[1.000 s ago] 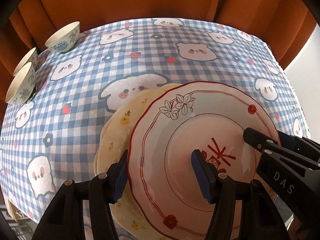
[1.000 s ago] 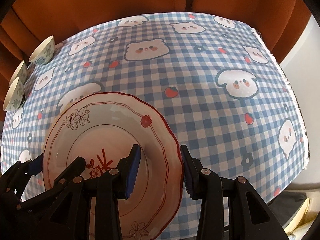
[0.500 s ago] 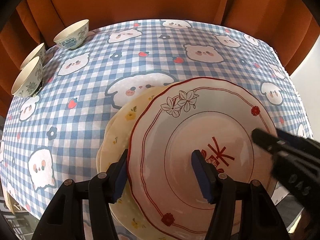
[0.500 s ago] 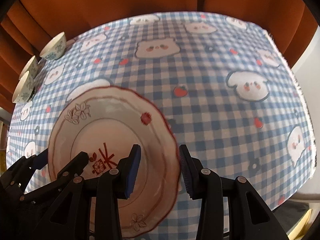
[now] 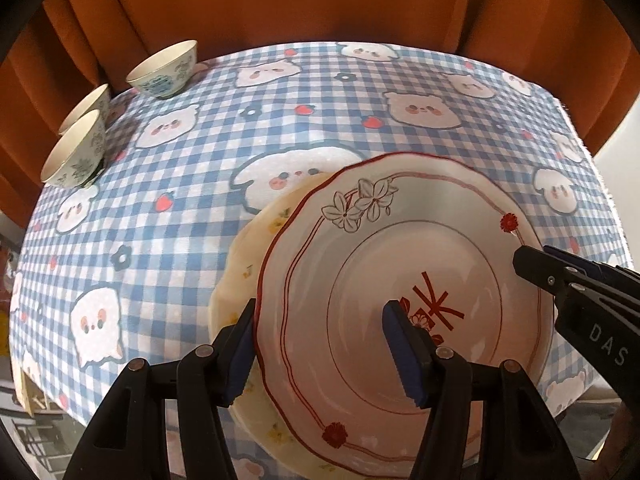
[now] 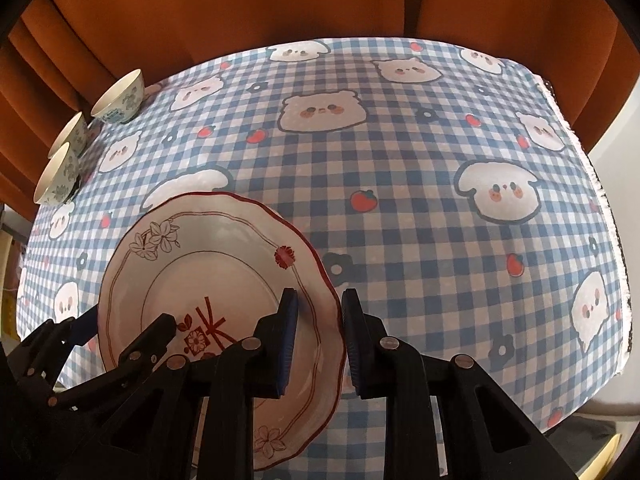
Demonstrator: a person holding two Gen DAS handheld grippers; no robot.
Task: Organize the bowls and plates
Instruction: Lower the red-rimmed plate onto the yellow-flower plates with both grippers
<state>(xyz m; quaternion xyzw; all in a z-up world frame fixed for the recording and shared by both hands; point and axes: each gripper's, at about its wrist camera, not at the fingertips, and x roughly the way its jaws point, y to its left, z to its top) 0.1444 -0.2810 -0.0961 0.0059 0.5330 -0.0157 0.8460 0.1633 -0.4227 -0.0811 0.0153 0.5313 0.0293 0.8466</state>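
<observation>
A white plate with a red scalloped rim and flower prints (image 5: 400,280) lies on a pale yellow plate (image 5: 248,264) at the near edge of the table. My left gripper (image 5: 320,348) is open, its fingers straddling the red-rimmed plate's left rim. My right gripper (image 6: 318,336) is open, its fingers straddling the same plate's (image 6: 208,280) right rim; it also shows at the right of the left wrist view (image 5: 568,280). Three small patterned bowls (image 5: 164,68) stand at the far left.
The table carries a blue checked cloth with bear prints (image 6: 400,200). Orange curtains (image 6: 320,0) hang behind it. The cloth's right edge (image 6: 600,184) drops off beside a pale wall.
Both grippers and their views have pulled back and risen a little. The plates stay put, and both jaws stay open around the red-rimmed plate's edges.
</observation>
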